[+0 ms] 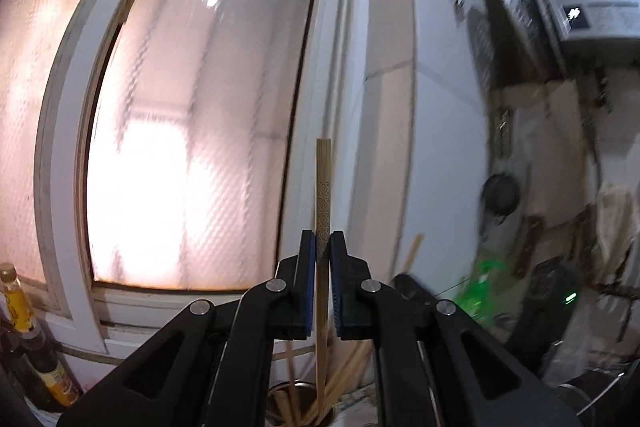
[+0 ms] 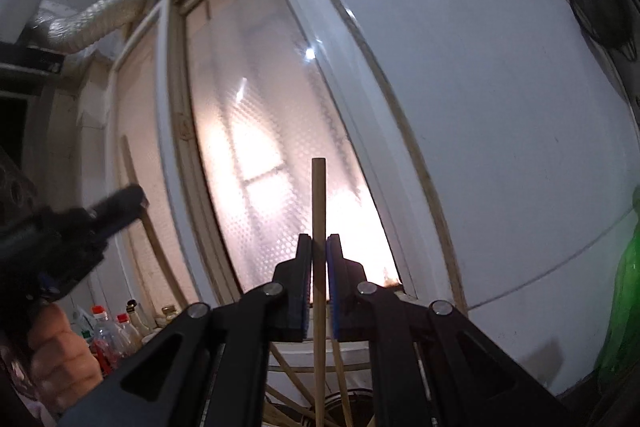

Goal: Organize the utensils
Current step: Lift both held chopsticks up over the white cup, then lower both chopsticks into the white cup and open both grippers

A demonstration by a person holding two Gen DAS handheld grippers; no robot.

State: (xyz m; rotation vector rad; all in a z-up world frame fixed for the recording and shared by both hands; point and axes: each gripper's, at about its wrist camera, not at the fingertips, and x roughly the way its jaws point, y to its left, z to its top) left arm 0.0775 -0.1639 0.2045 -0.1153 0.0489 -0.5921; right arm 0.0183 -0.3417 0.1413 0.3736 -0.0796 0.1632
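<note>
I have one chopstick (image 1: 322, 187) upright, pinched in my left tongs (image 1: 323, 255), and a round chopstick (image 2: 319, 211) pinched in my right tongs (image 2: 319, 255). Both tails dip toward the utensil holder (image 1: 304, 397) below, so they could snag on the sticks there and twist loose.

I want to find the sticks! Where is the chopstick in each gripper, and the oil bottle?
patterned chopstick (image 1: 323, 187), left wrist view, on its carved upper shaft.
round chopstick (image 2: 319, 203), right wrist view, on its shaft above the pads.
oil bottle (image 1: 16, 307), left wrist view, on its yellow body.
</note>
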